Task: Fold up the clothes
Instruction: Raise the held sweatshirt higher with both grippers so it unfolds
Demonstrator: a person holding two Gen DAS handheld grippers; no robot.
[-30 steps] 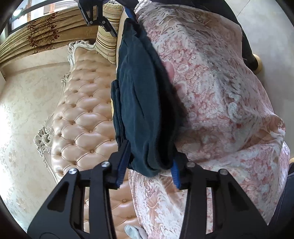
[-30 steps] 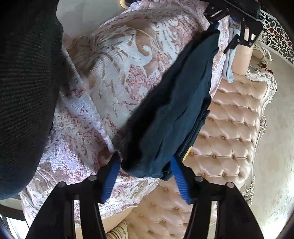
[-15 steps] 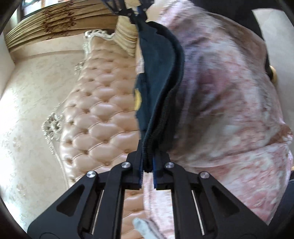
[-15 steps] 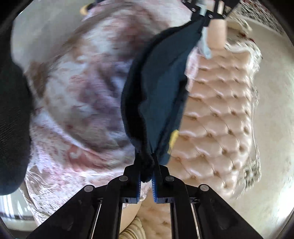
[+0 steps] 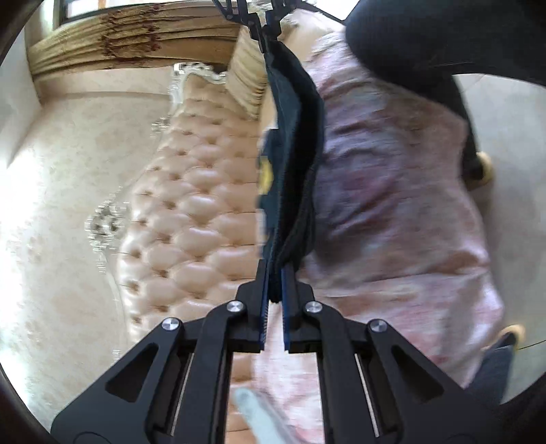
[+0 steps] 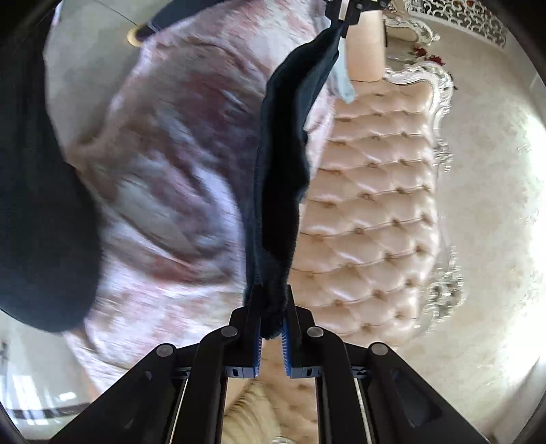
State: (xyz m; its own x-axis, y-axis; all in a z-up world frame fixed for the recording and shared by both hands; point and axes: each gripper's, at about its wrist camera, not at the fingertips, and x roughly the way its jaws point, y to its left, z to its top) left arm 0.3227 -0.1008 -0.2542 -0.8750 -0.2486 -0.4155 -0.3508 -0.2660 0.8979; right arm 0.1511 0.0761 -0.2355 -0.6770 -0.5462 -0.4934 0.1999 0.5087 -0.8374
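Observation:
A dark navy garment [image 5: 293,164] hangs stretched between the two grippers above a bed. My left gripper [image 5: 274,287] is shut on one end of it, the cloth bunched between the blue pads. The right gripper [image 5: 269,32] shows at the top of the left wrist view, pinching the far end. In the right wrist view the same garment [image 6: 279,177] runs up from my right gripper [image 6: 271,317], which is shut on it, to the left gripper [image 6: 341,24] at the top. A yellow patch shows on the garment's underside in the left wrist view.
A pink floral bedspread [image 5: 392,211] covers the bed below. A tufted cream headboard [image 6: 372,211] with a carved white frame stands beside it. A striped pillow [image 5: 247,78] leans at the headboard. A person's dark sleeve [image 6: 37,205] fills the left of the right wrist view.
Both grippers have closed on the garment's ends and risen. The garment has lifted off the bedspread and now hangs taut in a narrow band between them.

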